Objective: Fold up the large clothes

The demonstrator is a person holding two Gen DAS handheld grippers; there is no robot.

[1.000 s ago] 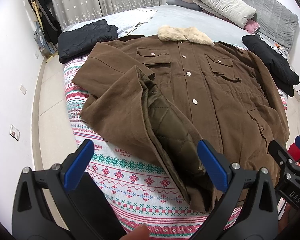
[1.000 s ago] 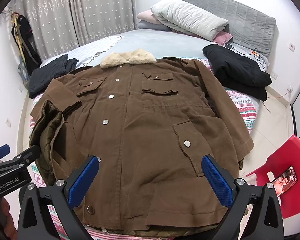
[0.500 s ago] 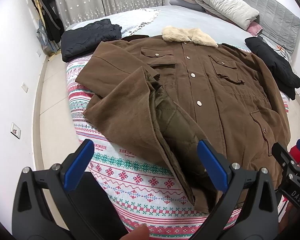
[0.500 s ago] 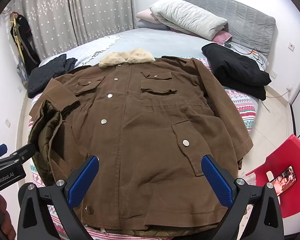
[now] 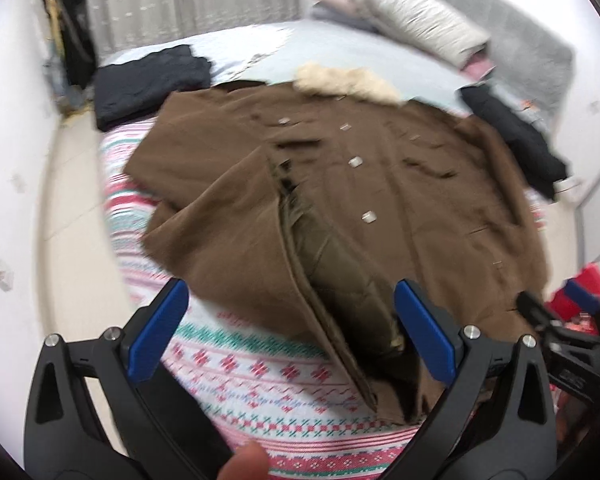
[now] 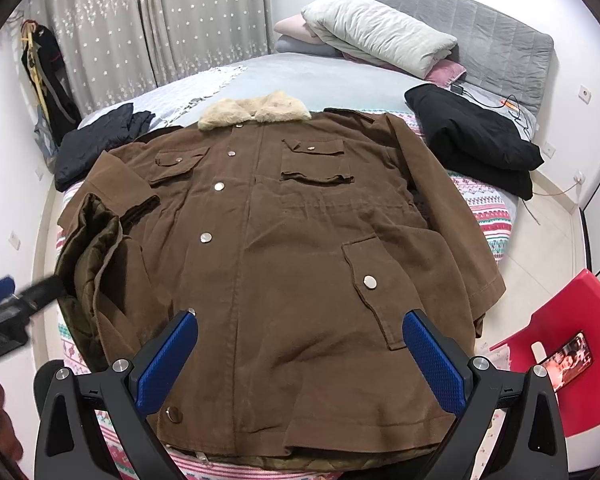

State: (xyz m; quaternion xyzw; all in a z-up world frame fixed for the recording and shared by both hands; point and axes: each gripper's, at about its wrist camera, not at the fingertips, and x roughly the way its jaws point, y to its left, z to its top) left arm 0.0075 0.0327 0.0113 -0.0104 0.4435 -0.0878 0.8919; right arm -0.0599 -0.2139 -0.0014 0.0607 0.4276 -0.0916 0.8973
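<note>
Over the coat [image 6: 284, 248] on the bed [image 6: 488, 208], the left gripper [image 5: 292, 332] has swung nearer its turned-back flap [image 5: 332, 264], both grippers' fingers [image 6: 168, 356] spread, nothing yet pinched.

Left tongs [image 5: 290, 330] gape over brown coat [image 5: 400, 208]; sleeve [image 5: 236, 240] folded inward

White walls [image 6: 4, 168], grey star curtains [image 6: 160, 28], pale tile floor [image 6: 540, 248], bed w/ grey headboard [image 6: 480, 28], red chair [image 6: 580, 332].
</note>
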